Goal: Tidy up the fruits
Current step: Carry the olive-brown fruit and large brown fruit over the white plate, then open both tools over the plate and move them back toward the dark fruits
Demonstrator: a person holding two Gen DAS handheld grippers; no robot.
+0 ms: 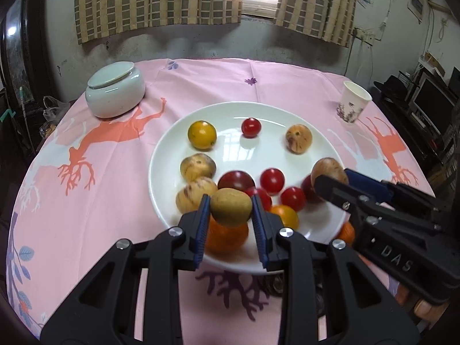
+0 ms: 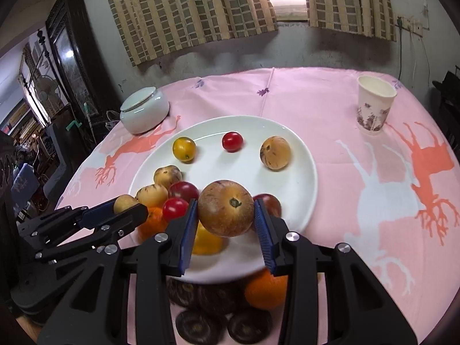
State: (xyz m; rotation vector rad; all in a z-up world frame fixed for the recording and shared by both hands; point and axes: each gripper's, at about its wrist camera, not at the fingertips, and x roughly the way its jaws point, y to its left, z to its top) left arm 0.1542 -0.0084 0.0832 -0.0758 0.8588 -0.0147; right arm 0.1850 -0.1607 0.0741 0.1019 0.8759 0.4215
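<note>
On the far left of the counter (image 1: pixel 201 80), which wears a pink cloth, sits a pale lidded jar (image 1: pixel 115 93). Next comes the white plate (image 1: pixel 230 109) that holds most of the fruit: a yellow tomato (image 1: pixel 201 134), a red cherry tomato (image 1: pixel 251 127) and a brown speckled fruit (image 1: pixel 298 139) lie apart along the back, and more red and brown ones crowd the near side.

The left claw (image 1: pixel 231 210) is pinching a small greenish-brown fruit (image 1: pixel 231 207) between its blue pads, above an orange (image 1: pixel 227 237) at the plate's near edge. The right claw (image 2: pixel 226 210) is pinching a big round brown fruit (image 2: pixel 226 207) over the plate's front (its stem end faces the camera). Below it, off the plate, lie another orange (image 2: pixel 266 290) and some dark round things (image 2: pixel 218 313). A paper cup (image 2: pixel 373 105) stands far right.

Each claw probably has to put its fruit beside ones of the same kind. To do it well, the person should lift both fruits clear of the pile, keep the two claws from bumping, squeeze gently, lower each fruit until it rests, then let go slowly so it does not roll
</note>
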